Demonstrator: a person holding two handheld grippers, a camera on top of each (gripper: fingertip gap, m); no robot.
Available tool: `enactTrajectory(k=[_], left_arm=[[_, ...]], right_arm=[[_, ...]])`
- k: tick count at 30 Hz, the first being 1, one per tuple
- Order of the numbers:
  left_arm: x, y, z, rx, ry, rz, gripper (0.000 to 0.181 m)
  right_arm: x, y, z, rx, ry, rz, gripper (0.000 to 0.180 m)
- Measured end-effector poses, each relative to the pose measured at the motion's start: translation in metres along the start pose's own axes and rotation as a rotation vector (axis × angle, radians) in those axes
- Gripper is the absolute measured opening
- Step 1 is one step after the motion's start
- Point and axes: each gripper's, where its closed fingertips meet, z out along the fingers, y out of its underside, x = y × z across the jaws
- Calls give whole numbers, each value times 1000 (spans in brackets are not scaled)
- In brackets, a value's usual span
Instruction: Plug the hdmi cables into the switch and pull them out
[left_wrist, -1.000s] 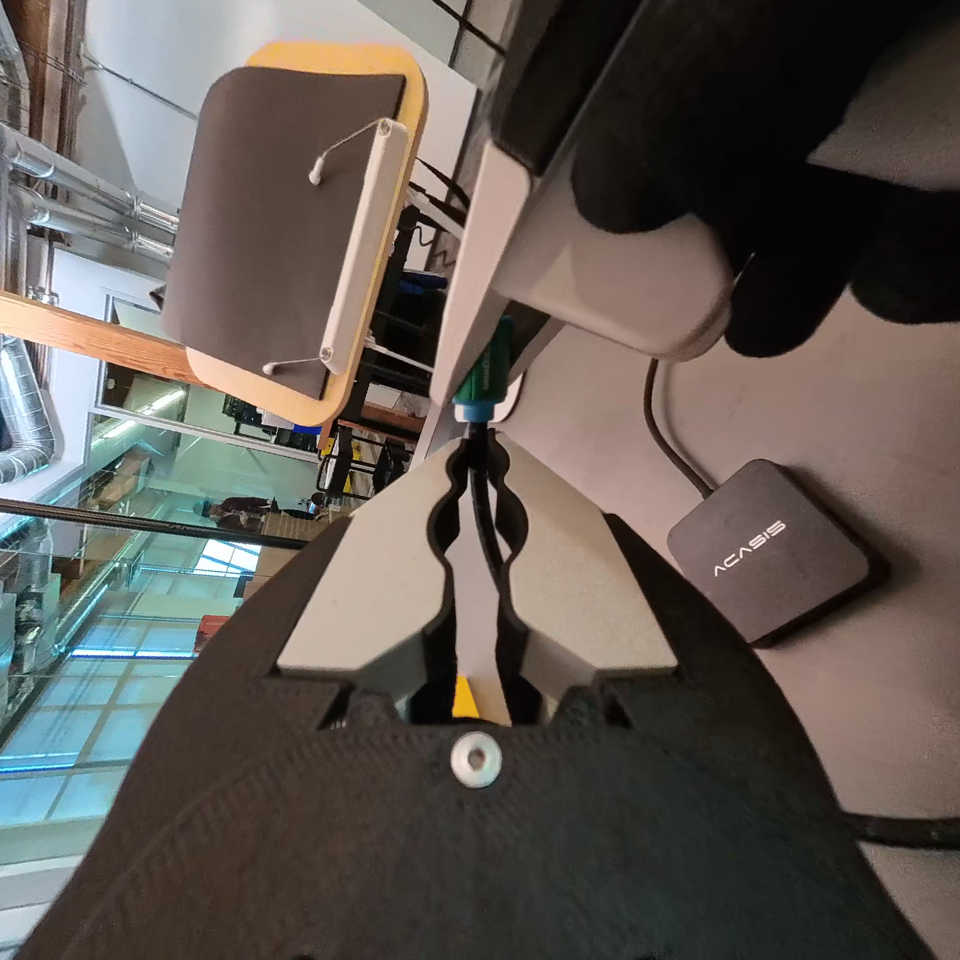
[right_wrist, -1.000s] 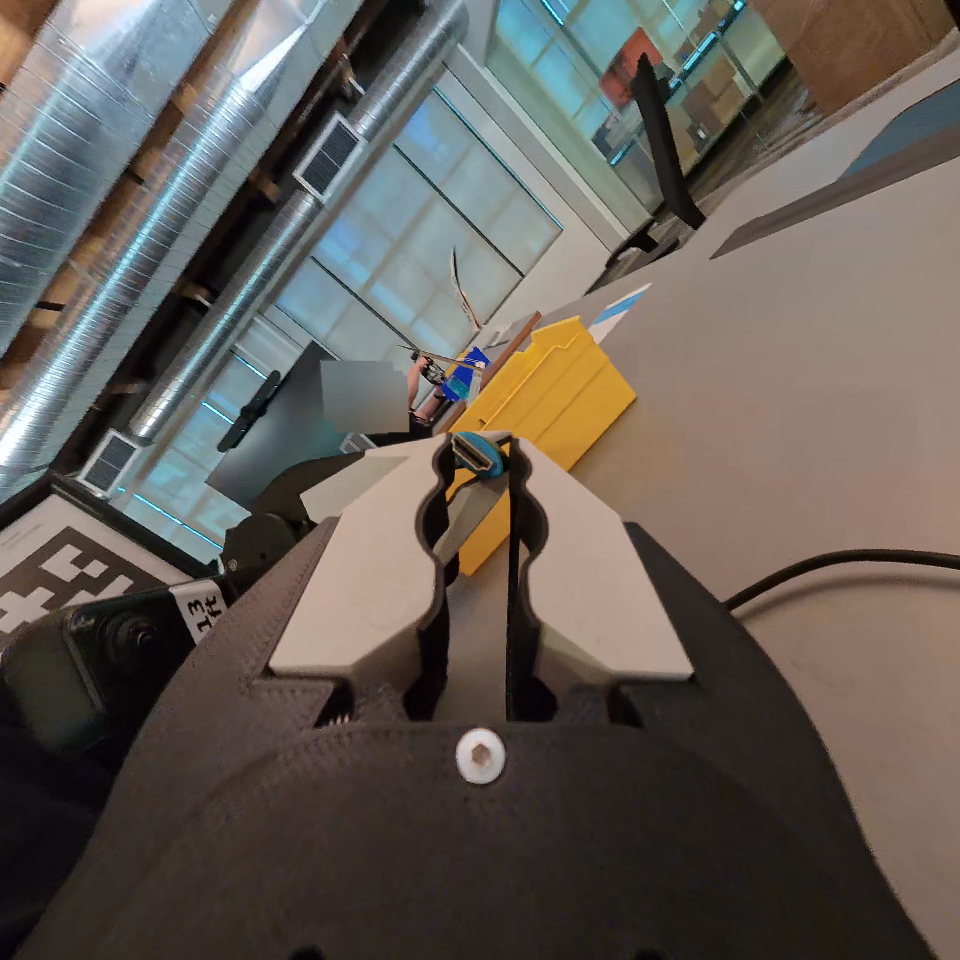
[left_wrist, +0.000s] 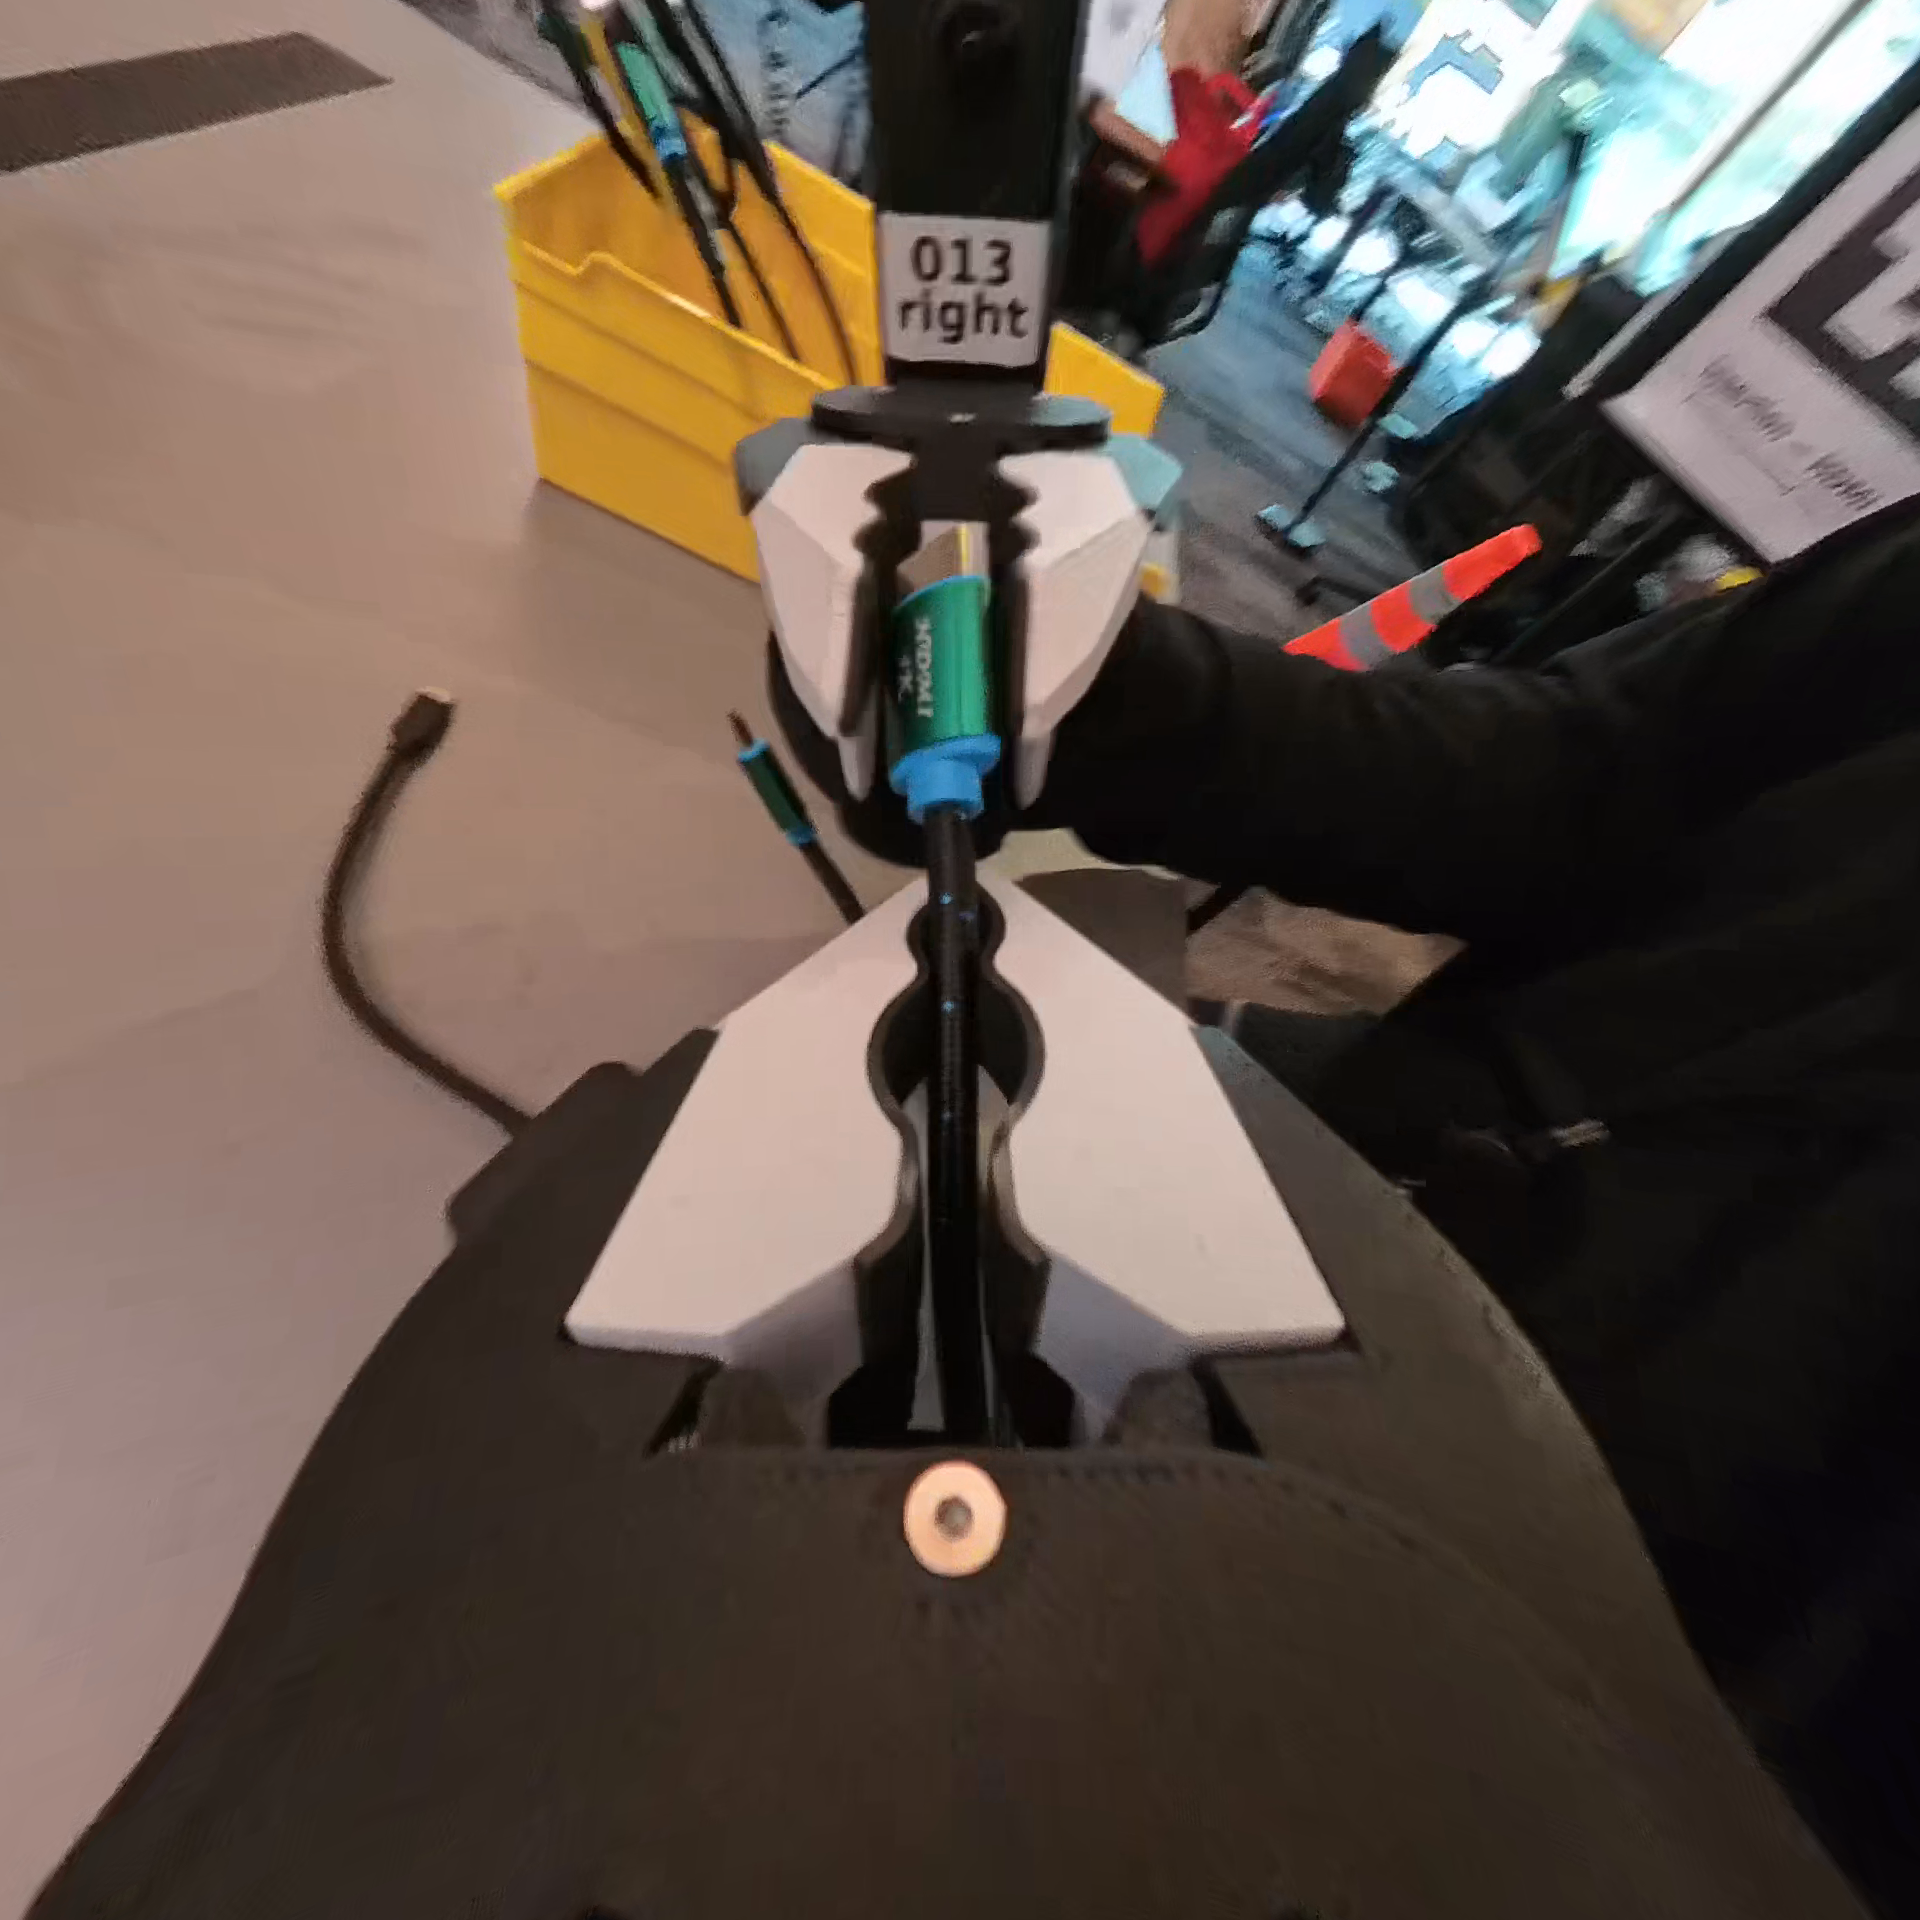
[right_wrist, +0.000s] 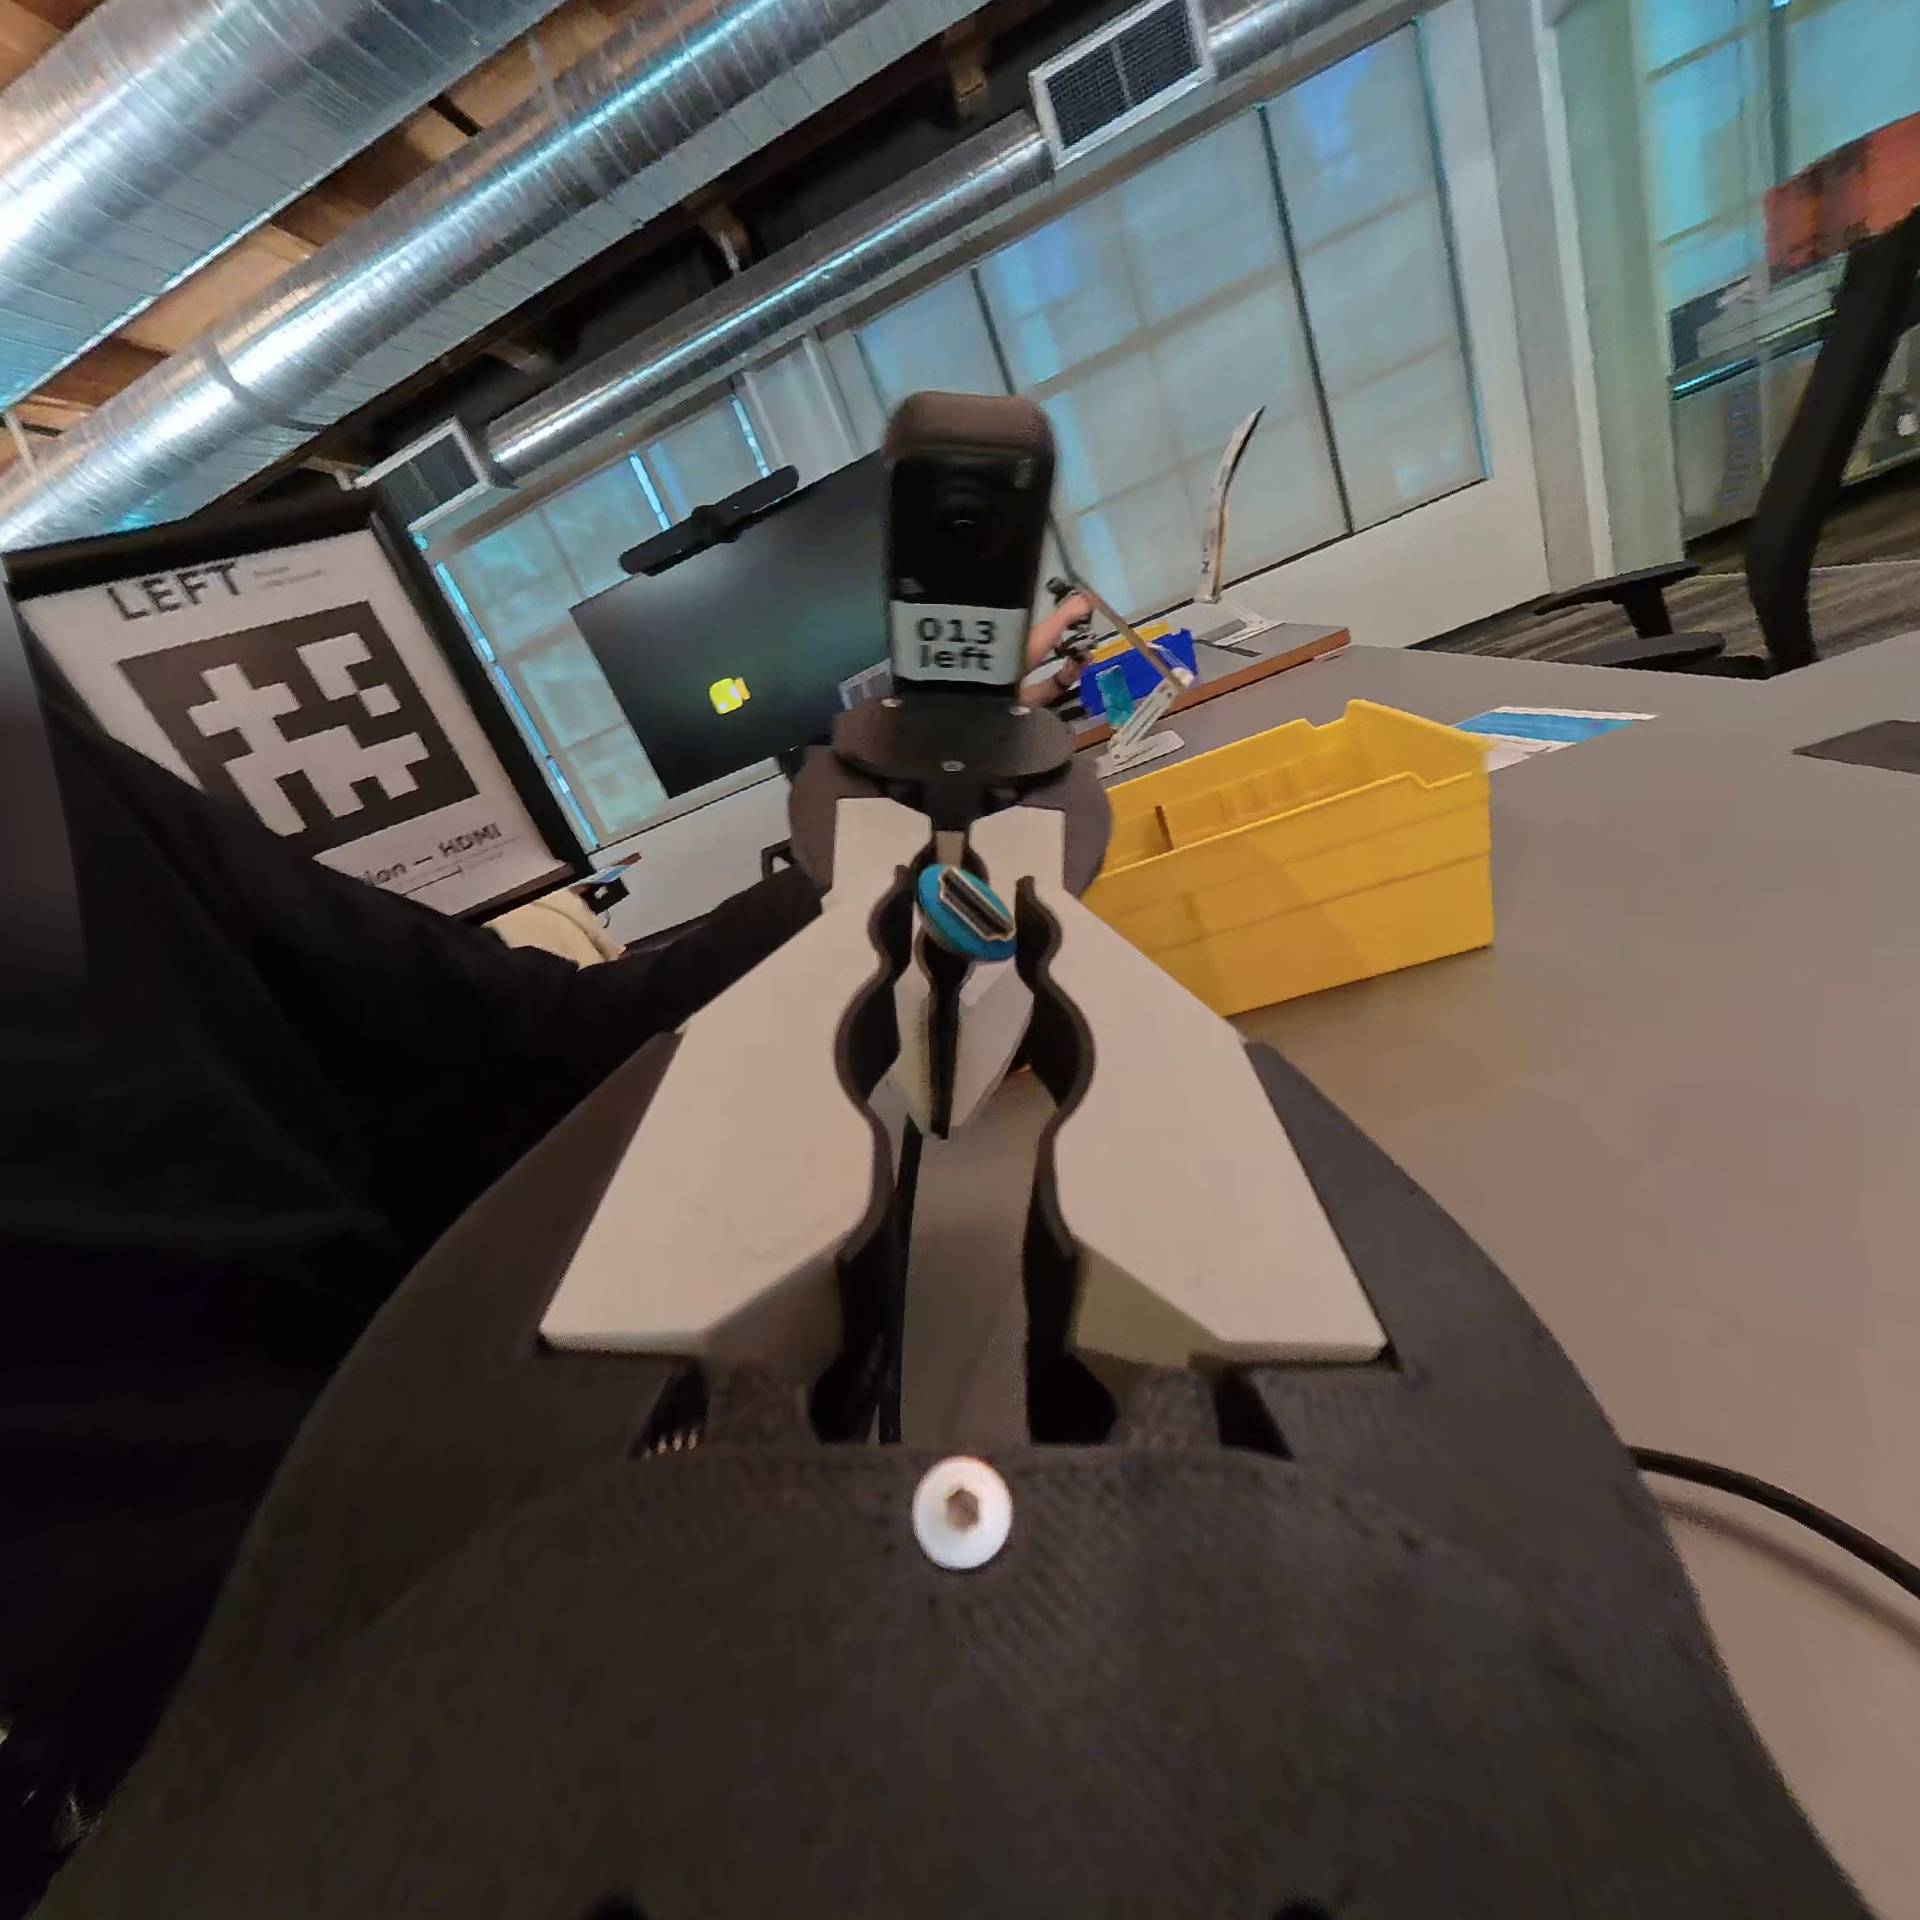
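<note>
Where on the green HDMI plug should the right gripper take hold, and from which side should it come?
Probably the rigid green shell, between blue collar and metal tip, fingers on two opposite faces. The left gripper pinches only the limp cable, and the plug points at the right gripper. Coming across its length, not head-on, would leave the tip free.

Lettered white labels on both cameras (left_wrist: 961, 286) (right_wrist: 953, 644); printed poster (right_wrist: 281, 717).
</note>
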Motion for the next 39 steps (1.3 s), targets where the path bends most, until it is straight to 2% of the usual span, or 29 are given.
enactTrajectory(k=[3,5,7,10,18,20,23,27,29,31,34,37,39], left_arm=[[-14,-6,-11,-15,-149,57,0],[-22,-10,-21,-39,-266,119,0],[-26,-17,-31,-54,-371,189,0],[-18,-37,-43,-5,-431,251,0],[4,-85,-110,145,-611,343,0],[4,-86,-119,116,-669,369,0],[-18,-63,-119,-36,-815,396,0],[-63,-6,-107,-291,-1054,445,0],[-77,24,-95,-351,-1120,448,0],[-79,62,-66,-367,-1046,391,0],[-85,94,-43,-423,-1012,414,0],[-88,106,-29,-381,-929,310,0],[-90,105,-29,-376,-937,327,0]], right_arm=[[11,-12,-10,28,62,22,32],[18,-11,-15,-26,114,7,36],[21,-9,-18,-83,156,-19,36],[25,-8,-23,-140,200,-31,37],[32,-13,-35,-124,245,-16,35],[33,-14,-36,-121,248,-14,35],[33,-13,-34,-115,247,-3,36],[29,-3,-28,-146,214,19,34],[24,7,-24,-191,180,43,30],[22,21,-22,-249,158,72,32],[27,39,-19,-292,162,103,35],[29,55,-15,-320,138,132,41],[33,72,-16,-398,160,101,46]])
